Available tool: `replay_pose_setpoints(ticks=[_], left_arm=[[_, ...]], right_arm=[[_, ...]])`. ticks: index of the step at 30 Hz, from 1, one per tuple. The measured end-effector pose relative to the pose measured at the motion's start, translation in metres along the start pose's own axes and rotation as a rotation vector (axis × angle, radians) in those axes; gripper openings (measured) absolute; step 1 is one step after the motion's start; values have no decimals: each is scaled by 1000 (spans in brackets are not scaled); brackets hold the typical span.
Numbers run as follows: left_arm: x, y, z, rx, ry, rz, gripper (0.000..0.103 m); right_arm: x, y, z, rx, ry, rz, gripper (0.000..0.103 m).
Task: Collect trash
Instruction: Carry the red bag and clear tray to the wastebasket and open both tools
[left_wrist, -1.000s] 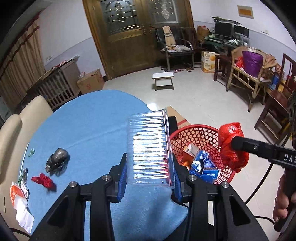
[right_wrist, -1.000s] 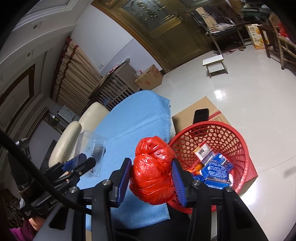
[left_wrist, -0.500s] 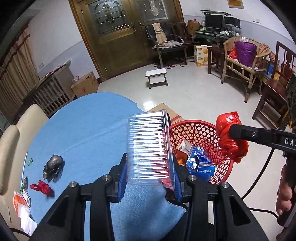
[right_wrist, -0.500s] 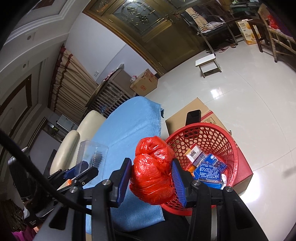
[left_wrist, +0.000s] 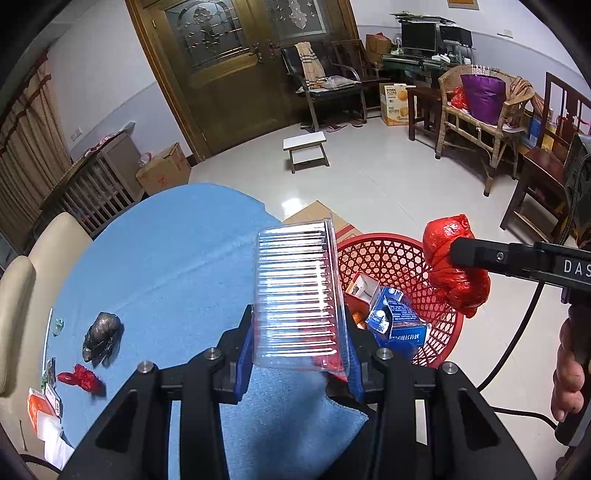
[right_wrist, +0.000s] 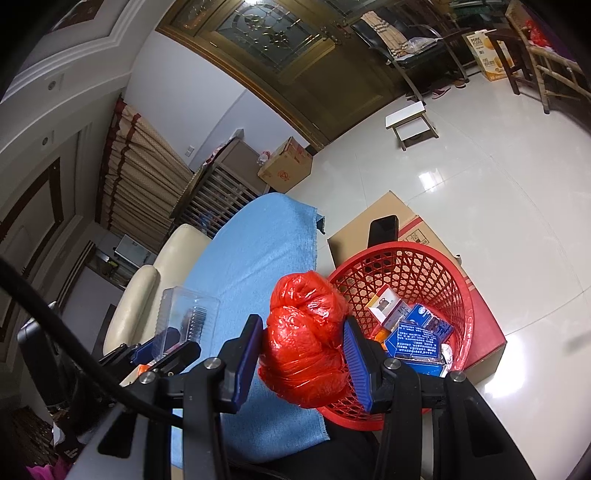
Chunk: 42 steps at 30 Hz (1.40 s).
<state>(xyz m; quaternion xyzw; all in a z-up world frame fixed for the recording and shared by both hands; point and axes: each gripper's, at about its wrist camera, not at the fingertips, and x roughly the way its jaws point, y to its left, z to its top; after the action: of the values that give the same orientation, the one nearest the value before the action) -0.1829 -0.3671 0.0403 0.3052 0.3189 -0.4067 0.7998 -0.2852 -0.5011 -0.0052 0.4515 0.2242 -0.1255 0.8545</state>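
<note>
Two items held, bin adjacent.
My left gripper (left_wrist: 299, 354) clamps clear plastic tray (left_wrist: 297, 295); my right gripper (right_wrist: 303, 360) clamps red bag (right_wrist: 304, 338), beside red basket (right_wrist: 436, 266) and blue tablecloth (left_wrist: 166, 266).

Red basket (left_wrist: 399, 258) mouth open above; cartons (left_wrist: 397, 321) inside.

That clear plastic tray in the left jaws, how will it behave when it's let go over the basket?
The clear tray looks thin and ribbed, so it is probably very light and may flutter rather than drop straight. It seems stiff enough to keep its shape between the left gripper's jaws, though a harder squeeze could crack it. It sits beside the red basket, so it might catch the rim.
</note>
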Motion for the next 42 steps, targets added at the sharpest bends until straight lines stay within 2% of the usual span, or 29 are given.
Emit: replay_pose_setpoints(ticks=[20, 29, 35, 40, 42], left_arm=[[20, 1, -3, -9, 50, -48, 43], [39, 7, -10, -67, 112, -150, 43], [46, 5, -11, -93, 114, -238, 43], [49, 4, -12, -104, 112, -278, 44], [49, 5, -12, -109, 111, -283, 48]], right_arm=[[14, -13, -3, 42, 28, -29, 48], [19, -26, -3, 82, 32, -50, 49], [20, -31, -4, 106, 30, -62, 49], [22, -34, -2, 138, 38, -77, 53], [24, -37, -1, 163, 48, -79, 58]])
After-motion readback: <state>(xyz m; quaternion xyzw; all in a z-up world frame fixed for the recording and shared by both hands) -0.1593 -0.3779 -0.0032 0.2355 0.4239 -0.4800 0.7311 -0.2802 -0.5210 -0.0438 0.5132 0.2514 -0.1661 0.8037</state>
